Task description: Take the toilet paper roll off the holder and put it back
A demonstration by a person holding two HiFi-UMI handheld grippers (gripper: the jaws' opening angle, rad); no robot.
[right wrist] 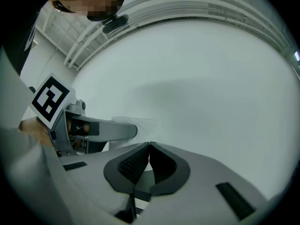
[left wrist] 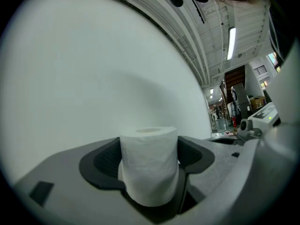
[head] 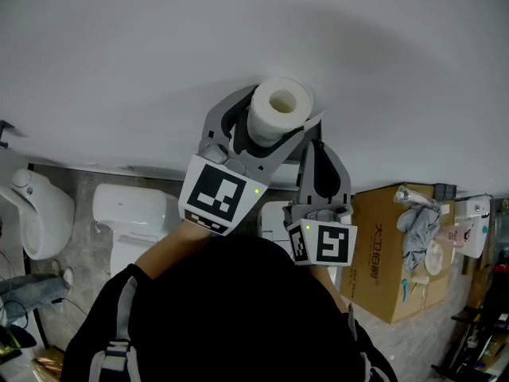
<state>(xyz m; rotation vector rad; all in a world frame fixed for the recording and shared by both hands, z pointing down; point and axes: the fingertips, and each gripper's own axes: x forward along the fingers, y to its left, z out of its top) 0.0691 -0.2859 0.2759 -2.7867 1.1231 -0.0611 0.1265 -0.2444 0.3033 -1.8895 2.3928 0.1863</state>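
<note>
Dressed in a black top (head: 231,309), with a grey webbing strap and buckle (head: 118,337) at the shoulder on the left gripper's side. Moulded in matte grey plastic, both the left two-jaw gripper (head: 277,119) and the right two-jaw gripper (head: 318,150). Lined inside each jaw with black ribbed rubber pads (right wrist: 136,165). Topped behind the jaws with white cubes printed with black square markers (head: 215,196), each dotted with a tiny green light (head: 257,191). Fitted with small exposed metal fittings (right wrist: 77,125) behind the left gripper's jaw.

Left gripper (head: 274,126) pointing level, jaws spread wide (clamping the roll (left wrist: 149,165)); right gripper (right wrist: 149,149) jaws together.
</note>
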